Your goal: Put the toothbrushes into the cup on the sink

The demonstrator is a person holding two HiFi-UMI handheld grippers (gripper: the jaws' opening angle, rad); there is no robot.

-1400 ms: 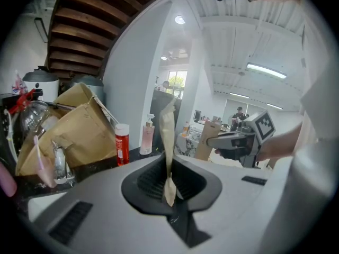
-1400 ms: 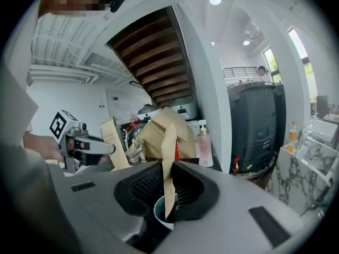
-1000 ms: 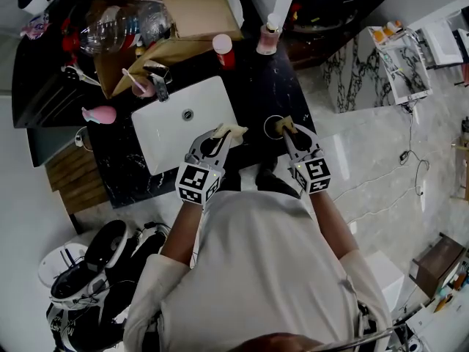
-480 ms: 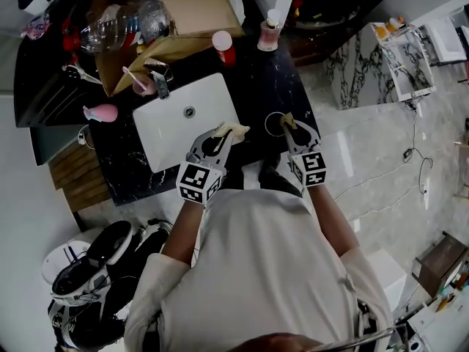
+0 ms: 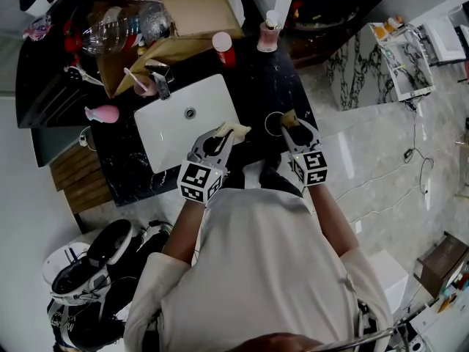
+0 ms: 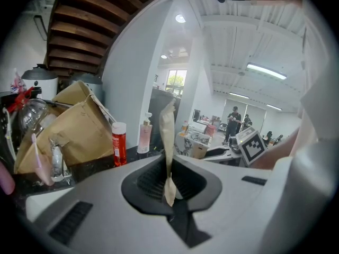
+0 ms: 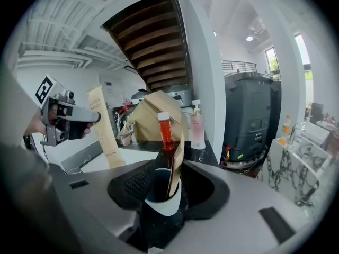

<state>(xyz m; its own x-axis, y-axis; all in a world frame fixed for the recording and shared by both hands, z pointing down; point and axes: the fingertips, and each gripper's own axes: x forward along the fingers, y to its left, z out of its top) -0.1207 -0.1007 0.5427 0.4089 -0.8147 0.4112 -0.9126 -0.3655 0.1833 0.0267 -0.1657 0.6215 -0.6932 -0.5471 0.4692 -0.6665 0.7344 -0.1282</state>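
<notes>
right gripper view is showing the right gripper [image 7: 169, 184] with jaws that have just been opening, now standing wide apart on either side of the cup [image 7: 159, 205]. a paper-wrapped toothbrush [image 7: 176, 160] is leaning inside the cup, which is sitting on the dark counter [image 5: 256, 79] beside the white sink [image 5: 168, 130]. the left gripper [image 6: 169, 187] is pinching a second wrapped toothbrush [image 6: 167, 142] upright.

White sink [image 5: 176, 132]; black flecked counter [image 5: 258, 79]; tan toothbrush packet [image 6: 167, 136]; cup [image 7: 160, 210] dark, perhaps navy, white-banded.
</notes>
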